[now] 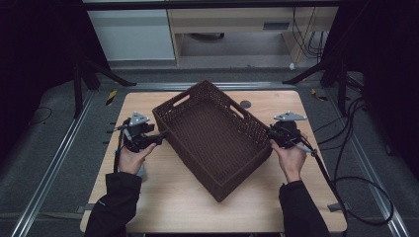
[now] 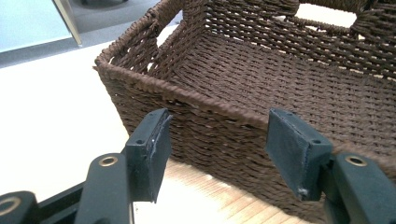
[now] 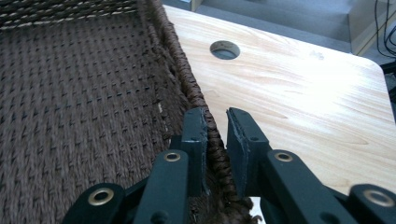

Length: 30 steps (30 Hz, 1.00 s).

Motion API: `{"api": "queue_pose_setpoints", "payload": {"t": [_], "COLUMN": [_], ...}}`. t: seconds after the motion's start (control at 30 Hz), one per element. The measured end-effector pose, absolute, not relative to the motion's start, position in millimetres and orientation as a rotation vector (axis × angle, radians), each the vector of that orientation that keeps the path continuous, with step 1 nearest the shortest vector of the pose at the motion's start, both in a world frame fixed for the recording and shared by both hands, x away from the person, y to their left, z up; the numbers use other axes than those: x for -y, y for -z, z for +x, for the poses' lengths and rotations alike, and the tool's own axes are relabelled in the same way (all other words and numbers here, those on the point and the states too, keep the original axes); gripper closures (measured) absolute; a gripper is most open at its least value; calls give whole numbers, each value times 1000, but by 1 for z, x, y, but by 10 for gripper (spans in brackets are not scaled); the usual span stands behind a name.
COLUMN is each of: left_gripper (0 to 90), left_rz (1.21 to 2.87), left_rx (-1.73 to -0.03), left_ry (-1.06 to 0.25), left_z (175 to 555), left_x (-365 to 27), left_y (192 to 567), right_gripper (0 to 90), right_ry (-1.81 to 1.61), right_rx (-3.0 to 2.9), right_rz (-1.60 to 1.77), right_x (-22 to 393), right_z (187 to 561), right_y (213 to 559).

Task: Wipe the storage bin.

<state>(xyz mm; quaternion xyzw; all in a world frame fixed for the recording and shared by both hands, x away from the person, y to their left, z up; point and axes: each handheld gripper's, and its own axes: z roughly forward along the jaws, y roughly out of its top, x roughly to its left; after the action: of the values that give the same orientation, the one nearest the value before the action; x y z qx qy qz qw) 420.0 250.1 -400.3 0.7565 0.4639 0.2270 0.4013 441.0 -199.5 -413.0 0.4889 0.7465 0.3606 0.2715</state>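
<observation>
Gripping: my right gripper (image 3: 215, 140) is pinching the wicker basket's (image 1: 212, 133) rim, one jaw inside the wall, one outside.
Left gripper (image 2: 219, 149): jaws are standing wide, just short of the near wall, holding nothing.
Basket place: sitting empty and skewed on the pale wooden table (image 1: 168, 197).
Handling: I'm judging it light, stiff-walled, rough enough not to slip.
Hold: the braided rim, or the handle cut-outs (image 1: 181, 100).

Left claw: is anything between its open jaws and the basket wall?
Nothing. In the left gripper view the left claw faces the basket wall with only bare table between; the jaws stand wide, not on the weave.
</observation>
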Motion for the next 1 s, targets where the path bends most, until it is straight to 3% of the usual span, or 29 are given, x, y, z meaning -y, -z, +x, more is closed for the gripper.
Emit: {"api": "queue_pose_setpoints", "payload": {"t": [0.2,0.4,0.57,0.67,1.0], "left_gripper": [393,391,387,383,377], "left_rz": [1916,1907,1904,1903,1867], "left_rx": [-1183,-1193,-1196,-1195,-1218], "left_ry": [-569,-575,-591,-608,-651], "left_z": [421,421,422,424,446], "left_x": [-253,-258,-261,-264,-281], "left_y": [402,402,401,398,384], "right_gripper": [714,440,306,274,308], "right_ry": [-959,-996,-1021,-1020,-959], "right_rx": [-1987,-1984,-1990,-1997,-2001], "right_rz": [1349,1315,1311,1341,1356], "right_x": [202,203,202,200,193], "right_z": [450,433,407,397,402], "right_y": [412,402,397,401,413]}}
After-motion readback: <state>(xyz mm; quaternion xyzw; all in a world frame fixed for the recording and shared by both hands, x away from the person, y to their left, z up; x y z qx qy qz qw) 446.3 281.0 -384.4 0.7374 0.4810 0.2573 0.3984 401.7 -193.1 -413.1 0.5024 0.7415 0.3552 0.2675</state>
